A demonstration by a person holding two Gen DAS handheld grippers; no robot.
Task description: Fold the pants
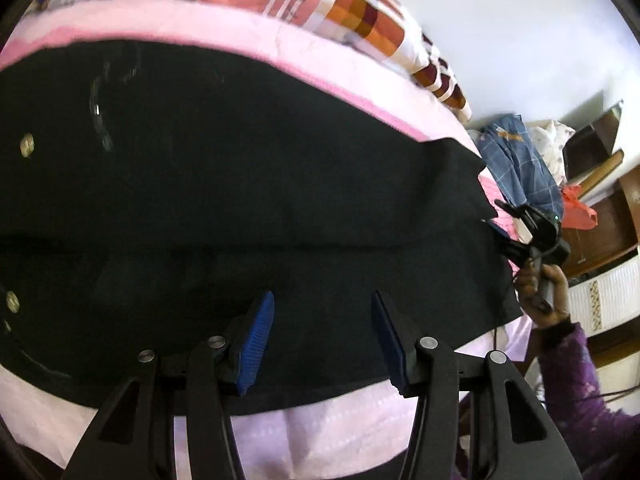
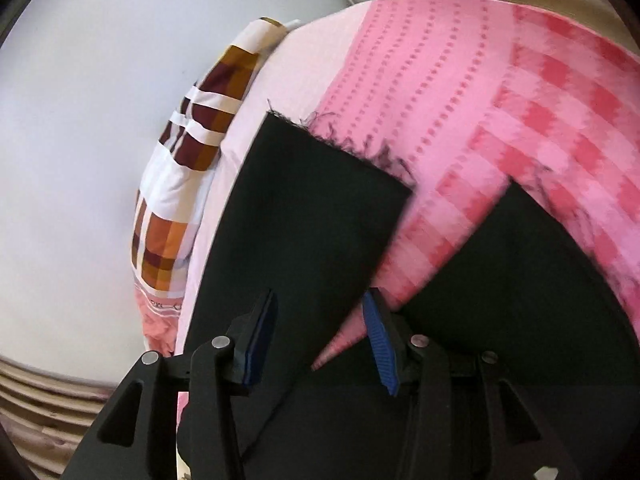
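On the pink bed sheet (image 1: 340,432), we hold both spread tools, left tool (image 1: 322,340) and right tool (image 2: 320,340), over black pants (image 1: 240,184).

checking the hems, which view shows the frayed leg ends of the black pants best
The right wrist view: both leg ends of the black pants lie close up on the pink bedsheet, loose threads plain. The left wrist view shows mostly the waist and legs; the hems sit far off, small, fraying indistinct.

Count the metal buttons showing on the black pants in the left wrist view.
2 clearly: one button toward the upper left of the pants, another button lower at the left edge. A faint glint below it may be a third; more could be hidden.
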